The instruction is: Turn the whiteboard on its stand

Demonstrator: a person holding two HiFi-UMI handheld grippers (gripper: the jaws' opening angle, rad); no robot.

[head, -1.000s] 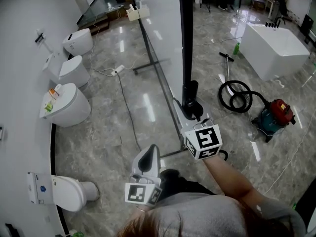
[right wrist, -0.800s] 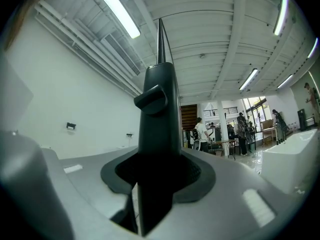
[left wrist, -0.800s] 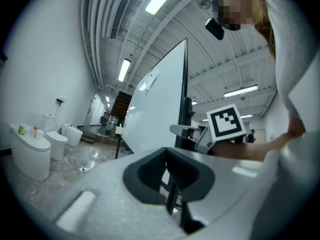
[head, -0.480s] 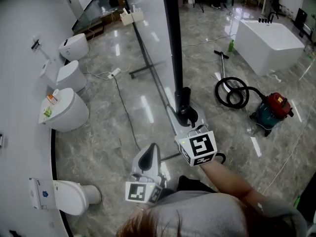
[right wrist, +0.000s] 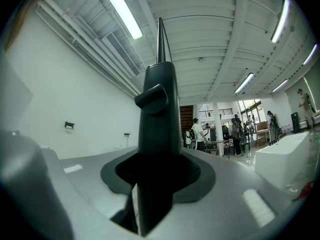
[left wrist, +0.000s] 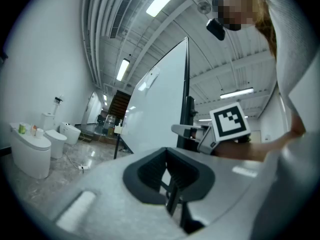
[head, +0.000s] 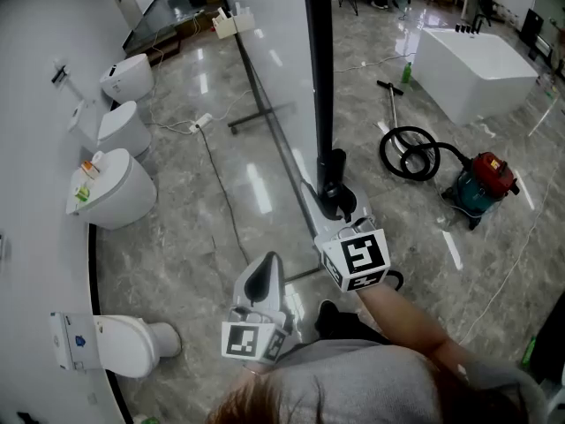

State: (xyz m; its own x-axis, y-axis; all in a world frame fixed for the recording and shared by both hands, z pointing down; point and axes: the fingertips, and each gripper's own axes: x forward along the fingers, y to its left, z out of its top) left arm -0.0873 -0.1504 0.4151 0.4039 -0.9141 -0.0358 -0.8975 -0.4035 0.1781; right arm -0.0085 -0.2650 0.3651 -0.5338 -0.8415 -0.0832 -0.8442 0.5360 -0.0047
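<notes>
Head view showed only a small change over the last second. The left gripper (head: 264,272), jaws together on nothing, had drifted slightly across the floor. The right gripper (head: 335,203) stayed clamped on the black edge post (head: 320,78) of the whiteboard (head: 274,42) and had shifted a little sideways with it. The whiteboard stood upright on its stand (head: 256,113) straight ahead of the person, nearly edge-on, so the turn seemed barely begun. From the left there were four toilets (head: 110,188), two grippers, one whiteboard, one vacuum cleaner (head: 481,184) and one bathtub (head: 463,64).
</notes>
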